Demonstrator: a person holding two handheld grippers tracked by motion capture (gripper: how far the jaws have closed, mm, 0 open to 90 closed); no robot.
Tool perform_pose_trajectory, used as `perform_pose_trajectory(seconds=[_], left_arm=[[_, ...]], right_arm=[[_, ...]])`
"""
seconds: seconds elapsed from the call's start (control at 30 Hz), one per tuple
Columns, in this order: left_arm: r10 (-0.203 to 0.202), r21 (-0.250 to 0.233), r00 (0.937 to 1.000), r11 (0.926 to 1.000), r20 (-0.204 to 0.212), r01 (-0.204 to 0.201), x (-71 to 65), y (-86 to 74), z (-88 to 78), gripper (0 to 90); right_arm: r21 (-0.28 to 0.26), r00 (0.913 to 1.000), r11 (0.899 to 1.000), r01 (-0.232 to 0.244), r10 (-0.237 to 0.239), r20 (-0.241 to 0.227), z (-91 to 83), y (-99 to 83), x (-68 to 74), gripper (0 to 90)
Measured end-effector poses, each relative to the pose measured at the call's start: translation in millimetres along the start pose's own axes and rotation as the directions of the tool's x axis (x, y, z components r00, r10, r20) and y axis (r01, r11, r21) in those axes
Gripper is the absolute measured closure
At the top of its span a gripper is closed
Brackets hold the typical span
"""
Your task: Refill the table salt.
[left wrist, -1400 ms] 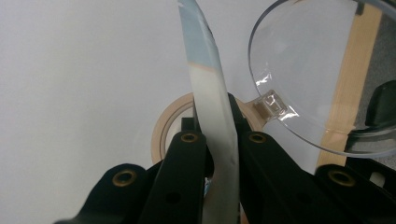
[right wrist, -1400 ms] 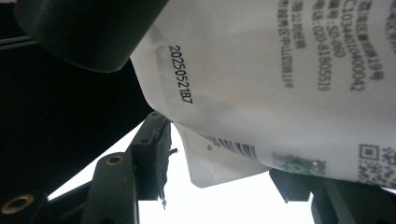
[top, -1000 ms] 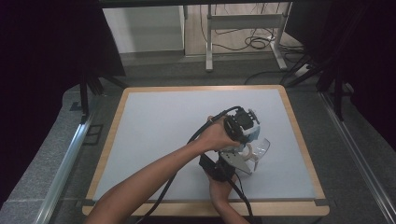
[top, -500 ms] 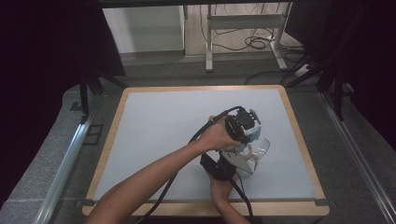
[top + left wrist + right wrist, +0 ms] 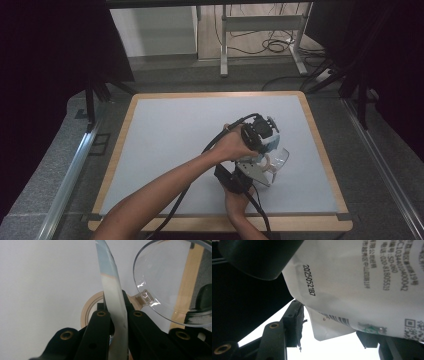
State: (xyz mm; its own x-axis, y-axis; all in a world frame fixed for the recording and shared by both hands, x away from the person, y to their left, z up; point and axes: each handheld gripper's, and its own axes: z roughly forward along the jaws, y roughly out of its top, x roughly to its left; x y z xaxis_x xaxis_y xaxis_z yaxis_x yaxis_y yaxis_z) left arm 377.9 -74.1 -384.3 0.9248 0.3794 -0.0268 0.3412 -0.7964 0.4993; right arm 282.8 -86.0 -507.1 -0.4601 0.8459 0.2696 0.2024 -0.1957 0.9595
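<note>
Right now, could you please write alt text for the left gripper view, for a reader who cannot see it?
The left gripper has its two black jaws shut on the thin edge of a white-and-blue packet that stands up between them. Behind, on the pale mat, lie a tan ring and a clear plastic lid.

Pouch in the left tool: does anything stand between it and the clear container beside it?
Nothing visible does. The left tool is shut on the pouch, seen edge-on. The clear container sits just beside it, apart, with bare white mat showing between them.
</note>
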Motion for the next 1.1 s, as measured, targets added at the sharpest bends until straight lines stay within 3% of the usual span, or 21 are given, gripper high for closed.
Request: perform_pose_trajectory(seconds=[0.2, 1.1], left_arm=[[-0.001, 0.010, 1.0000, 0.9999, -0.003, 0.001, 0.7, 1.2, 0.7, 90.0], [0.003, 0.009, 1.0000, 1.0000, -0.004, -0.003, -2.8, 2.9, -3.2, 90.0]], right_arm=[[-0.001, 0.9996, 1.000, -0.027, 0.027, -0.003, 2.5, 2.5, 1.1, 45.7], [-0.023, 1.0000, 1.000, -0.006, 0.006, 0.000, 2.1, 3.3, 0.8, 46.9]])
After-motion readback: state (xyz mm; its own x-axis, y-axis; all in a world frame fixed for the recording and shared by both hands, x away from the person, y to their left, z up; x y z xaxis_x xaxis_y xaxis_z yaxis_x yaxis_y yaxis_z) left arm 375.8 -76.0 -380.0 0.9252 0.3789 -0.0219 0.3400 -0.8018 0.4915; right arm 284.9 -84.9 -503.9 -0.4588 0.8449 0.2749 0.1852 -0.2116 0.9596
